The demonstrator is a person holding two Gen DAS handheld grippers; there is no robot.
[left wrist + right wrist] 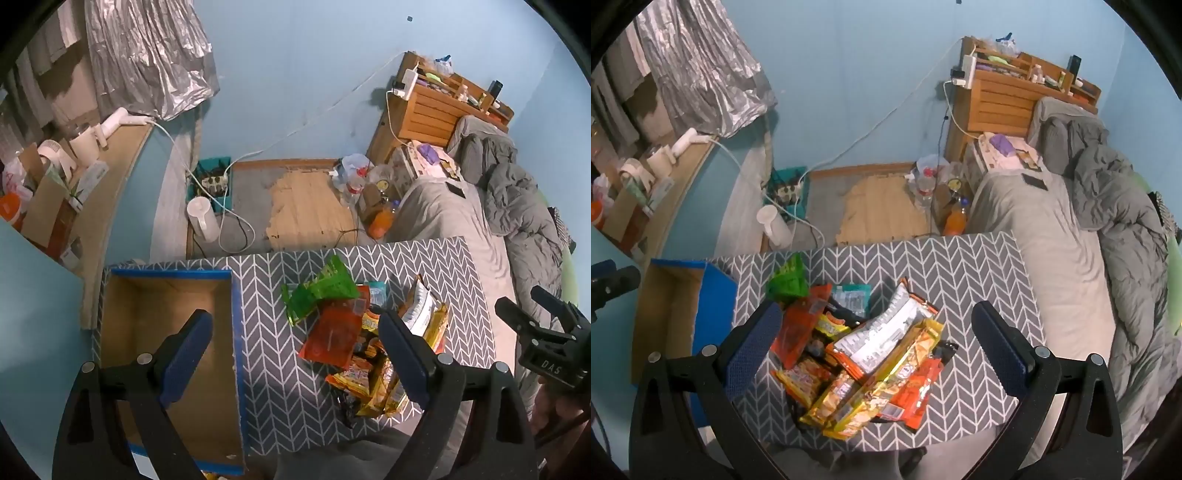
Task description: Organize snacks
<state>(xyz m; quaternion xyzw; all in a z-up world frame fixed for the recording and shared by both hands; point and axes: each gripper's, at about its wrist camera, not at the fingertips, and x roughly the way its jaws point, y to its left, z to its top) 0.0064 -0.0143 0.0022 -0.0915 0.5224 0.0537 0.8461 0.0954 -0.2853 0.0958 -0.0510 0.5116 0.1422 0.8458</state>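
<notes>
Both views are dim and cool, tinted blue, with soft indoor light and no hard glare except a dull sheen on the silver curtain [147,55]. Fisheye distortion bends the wall and bed [1052,240] toward black circular corners. The patterned tabletop [424,266] stays fairly sharp, while its near edge falls into shadow.

Both wrist cameras look steeply down from above. The left centres the cardboard box [166,354]. Both share the snack pile [857,354], lower centre.
</notes>
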